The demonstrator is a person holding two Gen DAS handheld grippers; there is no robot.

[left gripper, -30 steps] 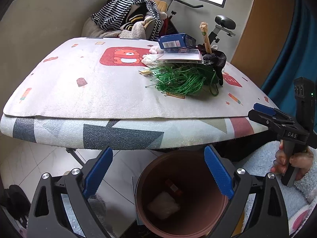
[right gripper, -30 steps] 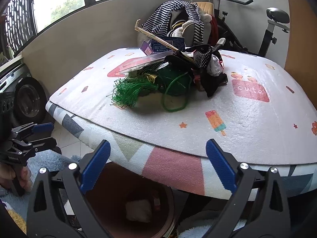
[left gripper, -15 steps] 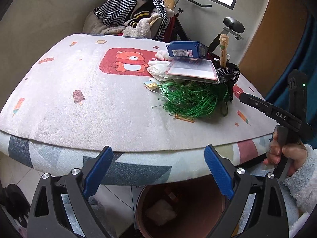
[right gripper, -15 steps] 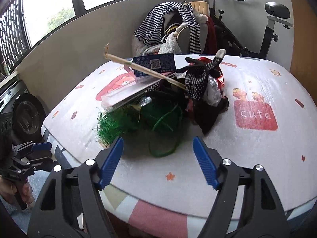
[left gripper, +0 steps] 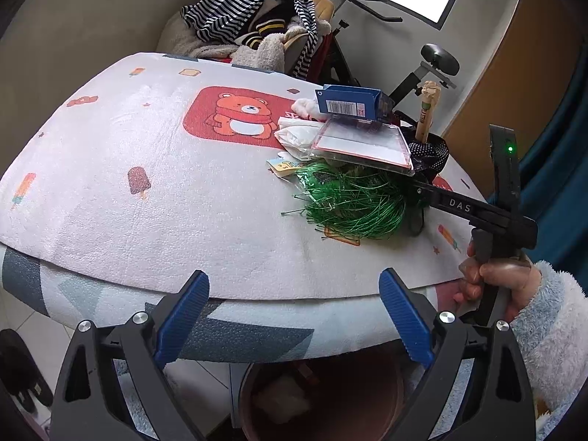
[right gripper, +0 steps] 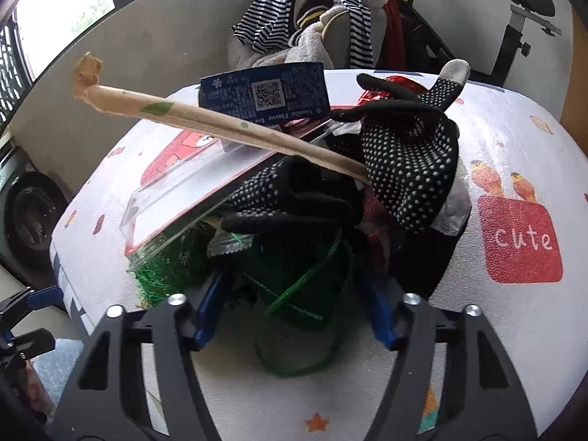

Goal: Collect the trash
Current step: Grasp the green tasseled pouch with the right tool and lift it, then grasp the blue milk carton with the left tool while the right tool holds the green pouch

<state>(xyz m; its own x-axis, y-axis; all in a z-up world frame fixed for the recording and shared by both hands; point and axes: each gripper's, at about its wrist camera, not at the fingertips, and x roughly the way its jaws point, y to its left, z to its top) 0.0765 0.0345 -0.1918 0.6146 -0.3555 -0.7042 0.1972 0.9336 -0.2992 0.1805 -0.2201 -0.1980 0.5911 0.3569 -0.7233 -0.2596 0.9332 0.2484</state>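
A trash pile lies on the table mat (left gripper: 147,169): green tinsel (left gripper: 349,202), a clear plastic case (left gripper: 364,143), a blue carton (left gripper: 349,101), a paper-wrapped stick (left gripper: 428,108) and black dotted gloves (right gripper: 408,154). My right gripper (right gripper: 294,305) is open, its jaws pushed into the green tinsel (right gripper: 290,275) at the pile's near side. It also shows in the left wrist view (left gripper: 455,205). My left gripper (left gripper: 294,316) is open and empty at the table's front edge, above a brown bin (left gripper: 323,400).
A chair heaped with striped clothes (left gripper: 257,25) and an exercise bike (left gripper: 437,62) stand behind the table. A washing machine (right gripper: 25,209) is at the left in the right wrist view. The bin holds a white wad (left gripper: 279,402).
My right gripper has moved forward over the table into the pile, its jaws now around the green tinsel. My left gripper has risen and moved toward the table edge.
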